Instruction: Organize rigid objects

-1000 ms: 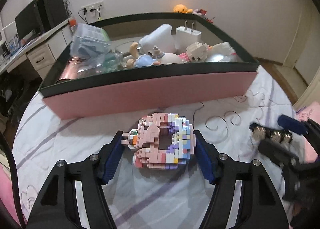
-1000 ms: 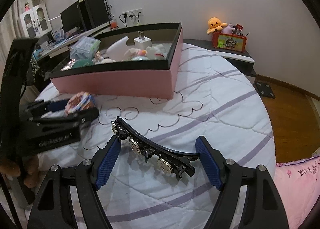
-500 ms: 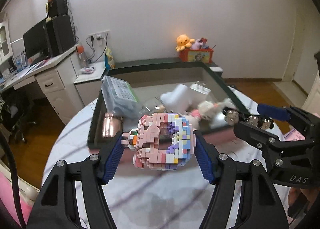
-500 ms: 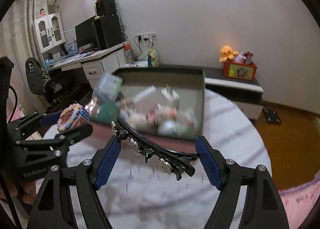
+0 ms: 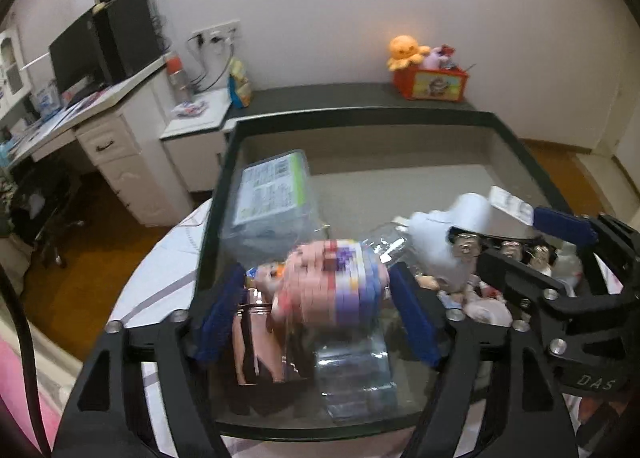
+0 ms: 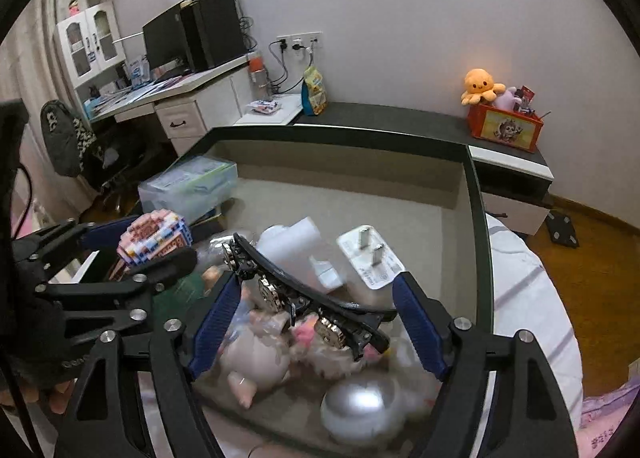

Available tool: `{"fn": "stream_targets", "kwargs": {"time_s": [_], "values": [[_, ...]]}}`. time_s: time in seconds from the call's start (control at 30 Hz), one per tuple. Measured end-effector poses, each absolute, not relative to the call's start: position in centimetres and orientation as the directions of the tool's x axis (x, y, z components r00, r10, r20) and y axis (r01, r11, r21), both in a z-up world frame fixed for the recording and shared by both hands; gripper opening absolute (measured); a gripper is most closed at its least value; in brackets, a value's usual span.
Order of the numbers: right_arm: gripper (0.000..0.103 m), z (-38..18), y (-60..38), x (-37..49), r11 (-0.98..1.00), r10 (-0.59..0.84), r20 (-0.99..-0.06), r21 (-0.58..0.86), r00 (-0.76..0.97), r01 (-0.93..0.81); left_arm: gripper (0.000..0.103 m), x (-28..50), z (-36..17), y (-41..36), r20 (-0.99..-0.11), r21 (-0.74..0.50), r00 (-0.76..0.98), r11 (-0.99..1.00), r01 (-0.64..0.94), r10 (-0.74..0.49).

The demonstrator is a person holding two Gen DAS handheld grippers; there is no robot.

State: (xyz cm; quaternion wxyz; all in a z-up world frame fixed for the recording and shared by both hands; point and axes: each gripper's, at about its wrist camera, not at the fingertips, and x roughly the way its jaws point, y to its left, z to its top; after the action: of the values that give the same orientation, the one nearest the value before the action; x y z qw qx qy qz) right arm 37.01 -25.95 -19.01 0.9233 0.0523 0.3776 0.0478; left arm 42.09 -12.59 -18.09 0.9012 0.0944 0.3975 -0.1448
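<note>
Brick toy [image 5: 328,282] over the box [image 5: 360,114], loose between the left gripper [image 5: 318,272]'s wide jaws, which have just been opening.
The right gripper [image 6: 316,278], also above the box, has just been easing apart, yet the headband [image 6: 280,272] spans pad to pad. The box sits on a striped bed cover [image 6: 528,298]; its near half is crowded, its far half bare. Behind the box runs a dark shelf [image 6: 400,118], to its left a desk [image 6: 192,90], to its right open wood floor [image 6: 580,258].
</note>
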Motion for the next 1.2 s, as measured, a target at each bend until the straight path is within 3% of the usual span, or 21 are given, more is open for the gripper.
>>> {"fn": "stream_targets", "kwargs": {"time_s": [0.1,0.53,1.0,1.2], "values": [[0.089,-18.9,-26.5,36.7,0.986,0.148,-0.668,0.16,0.729,-0.053,0.087,41.2,-17.5,-11.8,-0.72,0.032,0.662,0.943,0.33,-0.207],[0.09,-10.6,-22.2,24.9,0.994,0.106,-0.449,0.077,0.887,-0.08,0.101,26.9,-8.8,-6.5,-0.434,0.039,0.882,0.974,0.223,-0.184],[0.09,-4.7,-17.7,10.8,1.0,0.023,-0.288,0.011,0.957,-0.021,0.103,12.0,-3.2,-3.1,-0.197,0.063,0.969,0.985,0.163,-0.147],[0.09,-3.4,-16.6,6.8,1.0,0.002,-0.247,0.006,0.969,0.0,0.103,8.0,-2.2,-2.1,-0.162,0.046,0.975,0.986,0.159,-0.15]]}}
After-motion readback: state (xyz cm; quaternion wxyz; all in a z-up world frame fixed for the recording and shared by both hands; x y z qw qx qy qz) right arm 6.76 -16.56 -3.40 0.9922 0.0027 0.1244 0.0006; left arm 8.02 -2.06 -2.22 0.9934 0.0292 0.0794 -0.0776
